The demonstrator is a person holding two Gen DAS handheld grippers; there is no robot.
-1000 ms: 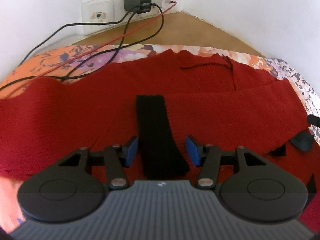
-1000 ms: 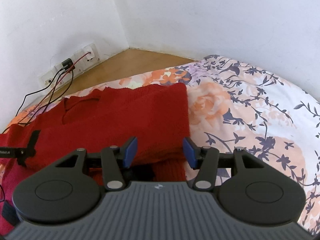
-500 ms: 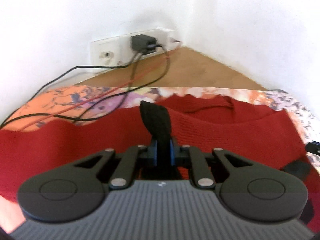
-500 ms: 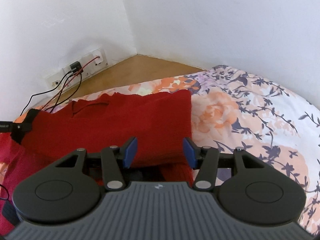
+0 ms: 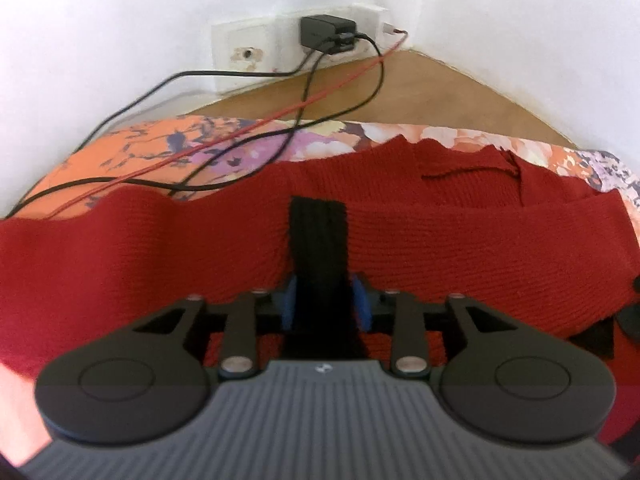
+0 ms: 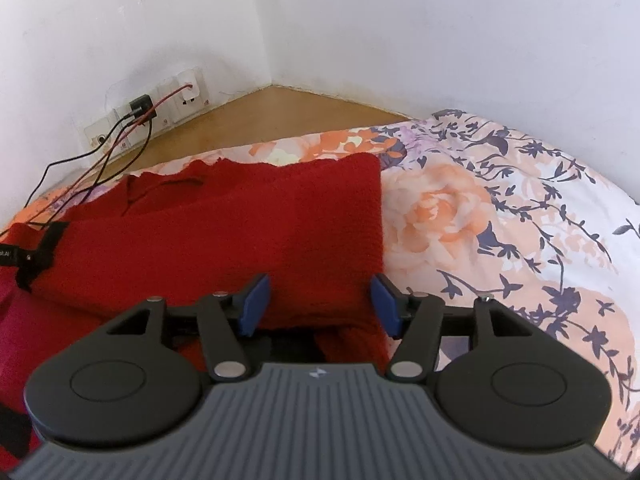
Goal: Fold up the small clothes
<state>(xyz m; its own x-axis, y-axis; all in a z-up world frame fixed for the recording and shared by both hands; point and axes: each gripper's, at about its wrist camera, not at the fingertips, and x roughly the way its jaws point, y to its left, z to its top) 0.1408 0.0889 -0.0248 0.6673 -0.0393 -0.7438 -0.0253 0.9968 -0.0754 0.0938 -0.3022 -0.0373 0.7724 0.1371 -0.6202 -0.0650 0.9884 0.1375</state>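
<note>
Red knit sweater [image 6: 248,232] lies spread on floral bedsheet [image 6: 500,220]; left gripper [image 5: 323,306] clamped on black ribbed cuff [image 5: 318,240]; right gripper [image 6: 318,306] spread wide over the hem, holding nothing; sleeve-fold step; next likely carry cuff across the body.

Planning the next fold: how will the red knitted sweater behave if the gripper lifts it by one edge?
The red sweater is likely floppy: its far edge already ripples on the floral bedsheet. Its coarse ribbed knit probably grips rather than slips. The left gripper, shut on the black cuff, suggests that thin parts pinch easily.
</note>
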